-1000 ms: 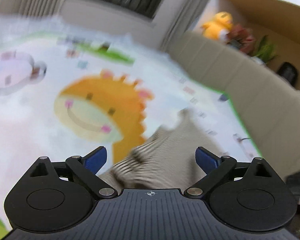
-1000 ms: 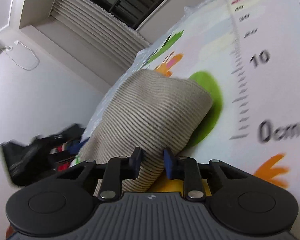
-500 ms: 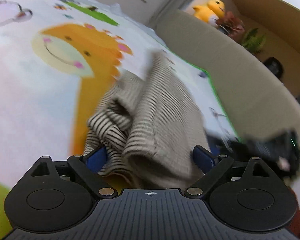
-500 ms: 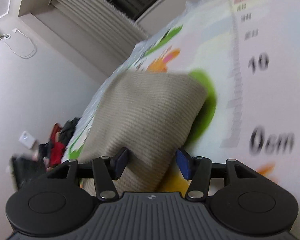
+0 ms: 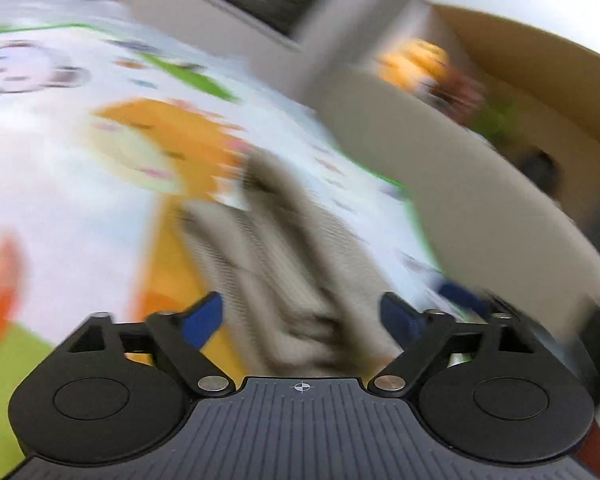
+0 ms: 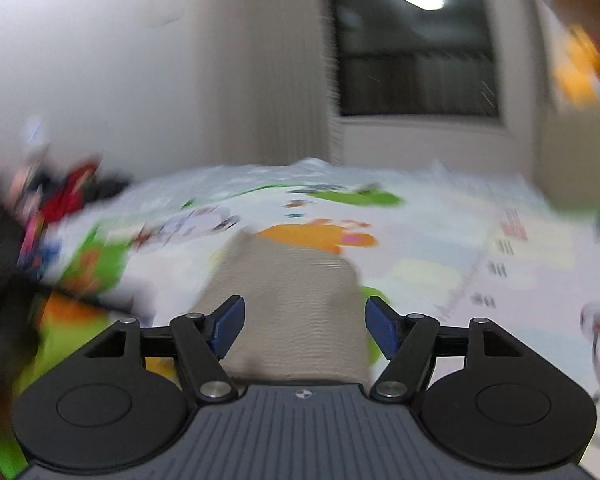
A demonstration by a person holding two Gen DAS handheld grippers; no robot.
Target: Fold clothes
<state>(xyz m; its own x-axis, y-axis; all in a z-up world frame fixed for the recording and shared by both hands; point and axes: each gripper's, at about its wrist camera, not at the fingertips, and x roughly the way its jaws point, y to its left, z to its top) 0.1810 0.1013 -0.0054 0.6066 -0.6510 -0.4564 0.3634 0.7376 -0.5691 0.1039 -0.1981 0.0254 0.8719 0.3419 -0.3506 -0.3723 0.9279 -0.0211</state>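
Note:
A beige striped knit garment (image 5: 284, 264) lies bunched on the cartoon play mat (image 5: 80, 184), blurred by motion in the left wrist view. My left gripper (image 5: 302, 316) hovers open just in front of it, blue pads wide apart. In the right wrist view the same garment (image 6: 292, 296) shows as a folded beige block. My right gripper (image 6: 302, 326) is open, its pads on either side of the garment's near end and clear of the cloth.
A beige sofa back (image 5: 480, 184) borders the mat on the right, with a yellow plush toy (image 5: 412, 60) on top. A pile of dark and red clothes (image 6: 56, 208) lies at the mat's far left. A window (image 6: 412, 40) and wall stand behind.
My right gripper has opened off the garment, pulled back and swung level toward the window. The left gripper stayed open and shifted over the garment, its view now heavily blurred.

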